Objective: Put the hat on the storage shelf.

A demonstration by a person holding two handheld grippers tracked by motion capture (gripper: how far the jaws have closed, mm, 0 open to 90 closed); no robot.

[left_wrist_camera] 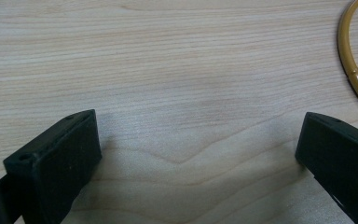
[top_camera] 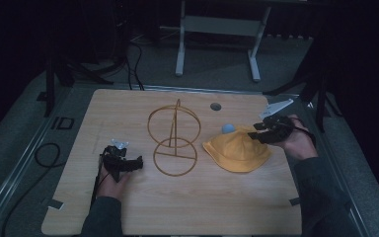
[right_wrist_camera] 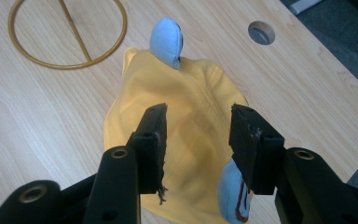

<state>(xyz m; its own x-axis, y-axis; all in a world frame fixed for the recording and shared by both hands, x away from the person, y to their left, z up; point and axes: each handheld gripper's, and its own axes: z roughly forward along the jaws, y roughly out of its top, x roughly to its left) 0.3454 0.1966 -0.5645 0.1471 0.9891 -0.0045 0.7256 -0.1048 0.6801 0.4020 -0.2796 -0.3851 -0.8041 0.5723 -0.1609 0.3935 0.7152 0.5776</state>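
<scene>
Dim room, pale wooden desk [top_camera: 128,207]: soft yellow hat [top_camera: 237,150] at centre right.
Light, floppy cloth, best pinched at its brim; right claw [right_wrist_camera: 198,123] hovers open above it, left claw [left_wrist_camera: 191,154] open, empty.

Light wood-grain tabletop [top_camera: 187,207] is carrying three things: a gold wire stand [top_camera: 174,136] is sitting near centre, its round base ring flat on the wood and a second ring standing upright above it. A yellow hat [top_camera: 237,150] is lying just right of the stand, with a small blue ear [top_camera: 228,128] showing at its far edge. A round grommet hole [top_camera: 215,106] is sitting toward the far edge.
</scene>
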